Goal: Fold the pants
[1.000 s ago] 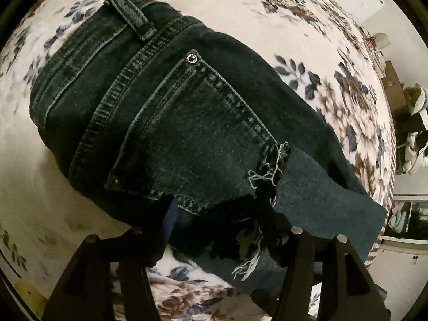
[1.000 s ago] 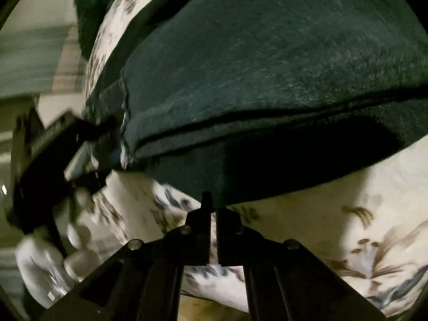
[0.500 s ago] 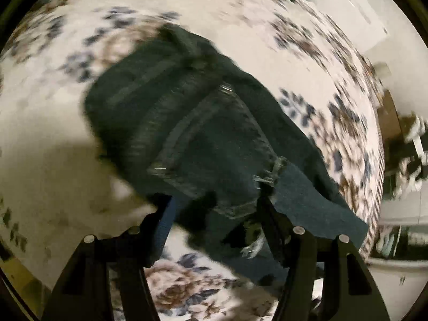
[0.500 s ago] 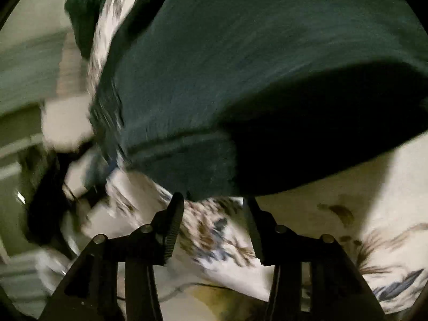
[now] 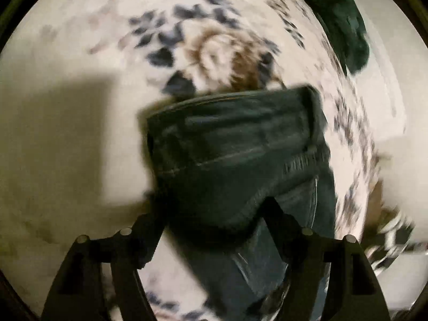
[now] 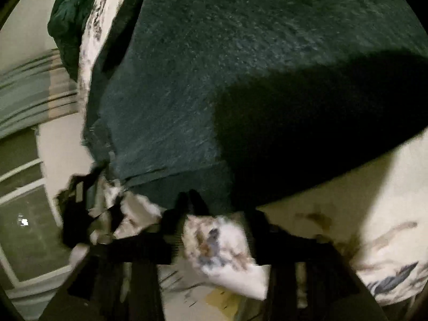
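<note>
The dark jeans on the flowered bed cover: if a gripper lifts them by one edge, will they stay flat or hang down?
The jeans would probably hang and unfold, since the denim already bends in soft layers. They look thick, with heavy seams, so likely rather heavy. Slipping seems unlikely; the weave looks rough.

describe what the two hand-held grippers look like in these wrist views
Both are matte black. The left hand-held gripper has two angular, tapering fingers on wedge-shaped bases with cut-outs and round silver pin heads on top. The right hand-held gripper looks the same build, but it is dark and blurred.
</note>
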`<state>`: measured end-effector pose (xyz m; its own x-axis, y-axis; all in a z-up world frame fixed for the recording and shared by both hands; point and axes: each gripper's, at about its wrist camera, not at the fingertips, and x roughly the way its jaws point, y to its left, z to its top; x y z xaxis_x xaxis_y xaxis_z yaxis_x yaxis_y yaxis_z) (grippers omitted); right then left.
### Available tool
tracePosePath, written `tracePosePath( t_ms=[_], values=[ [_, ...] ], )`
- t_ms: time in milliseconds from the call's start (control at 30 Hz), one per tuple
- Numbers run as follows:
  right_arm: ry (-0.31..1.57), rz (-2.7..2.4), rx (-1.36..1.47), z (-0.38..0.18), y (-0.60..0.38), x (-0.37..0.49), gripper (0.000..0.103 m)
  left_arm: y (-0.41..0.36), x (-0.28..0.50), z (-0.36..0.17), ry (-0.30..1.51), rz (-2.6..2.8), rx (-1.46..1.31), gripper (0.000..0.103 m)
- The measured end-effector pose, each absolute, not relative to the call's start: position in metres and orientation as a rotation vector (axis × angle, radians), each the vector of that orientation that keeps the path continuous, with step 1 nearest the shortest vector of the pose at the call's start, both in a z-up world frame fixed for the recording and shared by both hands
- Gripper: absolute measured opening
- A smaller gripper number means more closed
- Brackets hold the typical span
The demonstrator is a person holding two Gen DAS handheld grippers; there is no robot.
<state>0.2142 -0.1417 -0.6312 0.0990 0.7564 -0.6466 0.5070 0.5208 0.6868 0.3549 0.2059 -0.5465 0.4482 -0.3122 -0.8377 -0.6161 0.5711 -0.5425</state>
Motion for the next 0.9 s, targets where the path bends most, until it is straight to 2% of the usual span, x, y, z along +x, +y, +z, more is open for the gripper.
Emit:
tracePosePath(
  t_ms=[200,267,300,333,400,533,733,900],
  values=[
    [1.499,0.261,1.048,-0.601,-0.169,0.208,0.050,0.207,0.360,-0.553,1.052,0.246,-1.029,0.074],
    [1.473,0.224,1.033,-0.591,-0.194,0.202,0.050,0.203,0.359,-0.545,0.992,0.255,-1.001,0.057],
    [1.463,0.214,1.031,-0.585,-0.206,0.193,0.050,0.200,0.359,-0.539,0.975,0.254,-0.971,0.037],
    [1.455,0.195,1.026,-0.582,-0.213,0.192,0.050,0.197,0.359,-0.531,0.960,0.246,-0.930,0.030],
    [1.426,0.161,1.013,-0.571,-0.228,0.187,0.050,0.181,0.356,-0.502,0.908,0.226,-0.807,0.022],
    [1.385,0.124,1.001,-0.557,-0.289,0.165,0.050,0.140,0.344,-0.428,0.798,0.138,-0.605,0.020],
    [1.342,0.081,1.028,-0.534,-0.341,0.139,0.050,0.026,0.328,-0.321,0.683,-0.048,-0.298,0.020],
    [1.287,-0.013,1.090,-0.520,-0.401,0.106,0.050,-0.092,0.320,-0.305,0.691,-0.211,-0.157,0.018]
  ],
)
